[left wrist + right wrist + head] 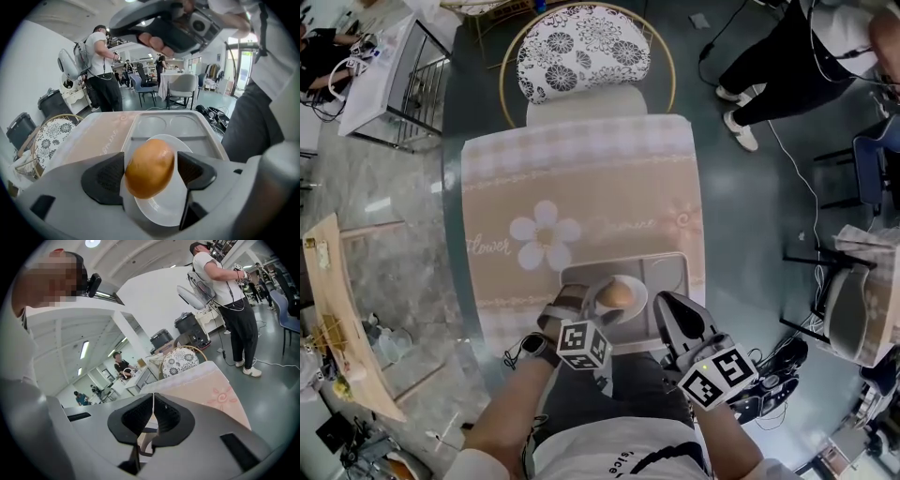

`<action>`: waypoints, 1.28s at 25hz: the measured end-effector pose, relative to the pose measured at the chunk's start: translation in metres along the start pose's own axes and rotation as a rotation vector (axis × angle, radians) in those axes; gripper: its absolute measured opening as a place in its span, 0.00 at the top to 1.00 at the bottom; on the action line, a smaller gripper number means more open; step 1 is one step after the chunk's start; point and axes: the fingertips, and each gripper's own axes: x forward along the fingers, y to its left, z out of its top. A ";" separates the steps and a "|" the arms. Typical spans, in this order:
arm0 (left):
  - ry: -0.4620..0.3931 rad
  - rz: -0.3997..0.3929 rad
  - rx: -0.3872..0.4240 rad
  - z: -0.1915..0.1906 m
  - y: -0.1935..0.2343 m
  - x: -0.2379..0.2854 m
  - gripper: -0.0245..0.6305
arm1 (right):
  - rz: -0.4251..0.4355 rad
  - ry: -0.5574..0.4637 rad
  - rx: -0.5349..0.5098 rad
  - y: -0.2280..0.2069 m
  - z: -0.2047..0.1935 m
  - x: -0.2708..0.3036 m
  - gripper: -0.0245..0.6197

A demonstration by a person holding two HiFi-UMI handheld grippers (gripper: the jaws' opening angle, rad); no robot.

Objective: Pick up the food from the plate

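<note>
"Judging from where you stand, what could go wrong?"

"Mostly the food (150,168) itself. It looks like a smooth, rounded bun lying on the middle of the plate (161,211). If I squeeze it off-centre, I expect it to squirt out sideways and roll across the plate. It might even go over the rim onto the tray (152,125) underneath the plate. If I clamp too hard, something that soft would probably dent. I also worry about my lower edge: if it catches the plate's rim as I close, the plate could skid or tip with the food on it."

"And how do your tongs stand?"

"My left tongs (150,171) are spread as wide as they go, straddling the food just above the plate. One of the pads (108,177) sits right against the bun's flank, touching or barely off, I can't say which. On the other side a sliver of white plate shows between pad and food. Nothing is clamped, so the food's weight rests on the plate. My right tongs (153,416) hang just beside the plate, on its right, with jaws pressed together and nothing between them."
</note>
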 end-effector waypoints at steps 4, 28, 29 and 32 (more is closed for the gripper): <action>-0.003 0.007 -0.008 -0.002 0.002 0.009 0.46 | -0.003 0.005 -0.004 -0.005 -0.002 0.002 0.93; -0.186 0.138 -0.252 0.047 0.015 -0.080 0.46 | -0.021 -0.084 -0.067 0.031 0.001 -0.009 0.93; -0.195 0.152 -0.267 0.049 0.016 -0.088 0.46 | -0.021 -0.091 -0.073 0.036 0.003 -0.012 0.93; -0.228 0.192 -0.312 0.056 0.016 -0.115 0.46 | -0.020 -0.116 -0.095 0.051 0.011 -0.020 0.93</action>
